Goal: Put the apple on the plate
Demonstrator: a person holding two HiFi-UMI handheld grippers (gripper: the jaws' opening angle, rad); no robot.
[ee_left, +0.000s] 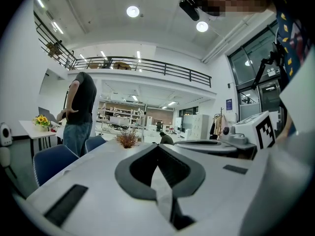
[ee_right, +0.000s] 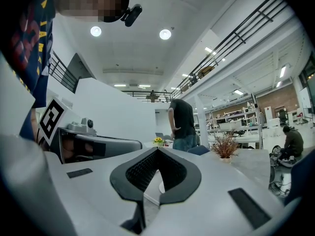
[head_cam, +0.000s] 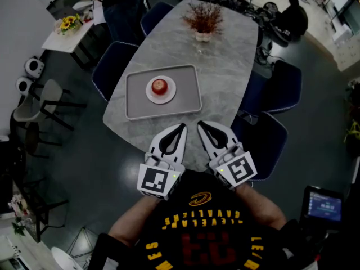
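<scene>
Apple (head_cam: 160, 86), where is it?
I see it on the white plate (head_cam: 170, 95), centred in the grey tray (head_cam: 135, 97) on the marble table (head_cam: 225, 61), at twelve o'clock from my grippers. Dried plant (head_cam: 202, 20) stands at one o'clock from the tray.
Jaws?
Left gripper (head_cam: 181, 128) is fully closed, nothing in it. Right gripper (head_cam: 201, 126), just beside it at three o'clock, is closed too and empty; both hover at the table's near edge.

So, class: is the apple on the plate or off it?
On it: the apple sits at the centre of the white plate, which lies on the grey tray.
</scene>
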